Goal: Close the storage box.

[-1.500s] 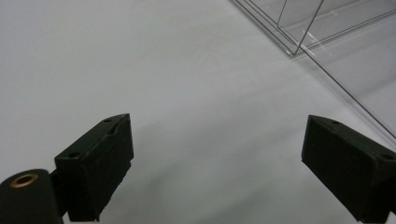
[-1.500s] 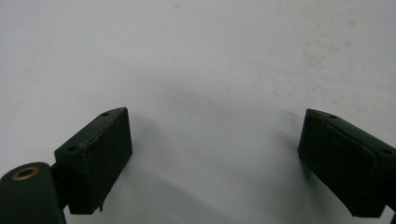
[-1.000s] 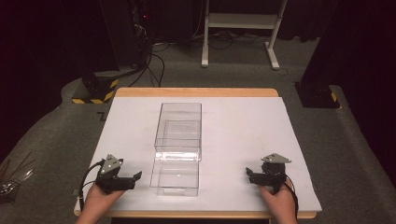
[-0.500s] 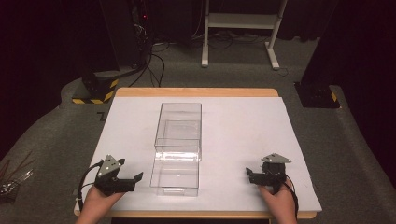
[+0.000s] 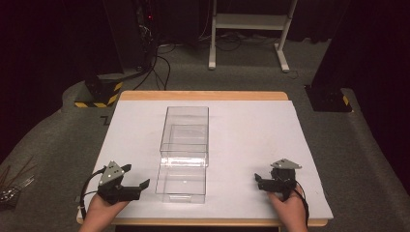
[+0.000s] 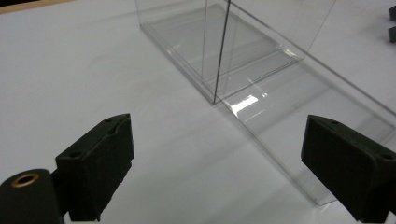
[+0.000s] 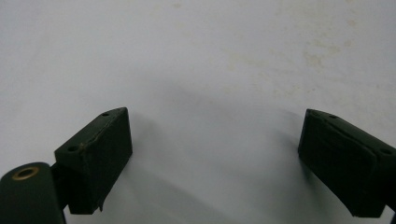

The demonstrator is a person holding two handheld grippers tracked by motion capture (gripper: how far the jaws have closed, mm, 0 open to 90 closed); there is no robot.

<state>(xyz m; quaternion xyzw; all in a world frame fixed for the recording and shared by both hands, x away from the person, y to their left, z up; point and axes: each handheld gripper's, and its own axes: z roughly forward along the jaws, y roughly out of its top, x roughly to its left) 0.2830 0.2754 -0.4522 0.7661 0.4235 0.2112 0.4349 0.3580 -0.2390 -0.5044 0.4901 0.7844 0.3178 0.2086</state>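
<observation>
A clear plastic box (image 5: 186, 133) stands in the middle of the white table cover (image 5: 251, 130). Its clear drawer (image 5: 182, 181) is slid out toward the table's front edge. My left gripper (image 5: 137, 176) rests open on the table just left of the drawer, jaws pointing at it. In the left gripper view, the box (image 6: 224, 42) and the drawer (image 6: 303, 116) lie ahead of the left gripper (image 6: 215, 158), whose wide-apart jaws hold nothing. My right gripper (image 5: 258, 182) sits open at the front right, apart from the box. Seen in its own view, the right gripper (image 7: 215, 154) has bare white surface between its jaws.
The wooden table edge (image 5: 203, 95) runs along the back. On the grey floor are a yellow-black striped base (image 5: 99, 92) with cables at back left, white stand legs (image 5: 246, 29) behind, a black base (image 5: 329, 99) at right, and loose metal items (image 5: 12, 186) at far left.
</observation>
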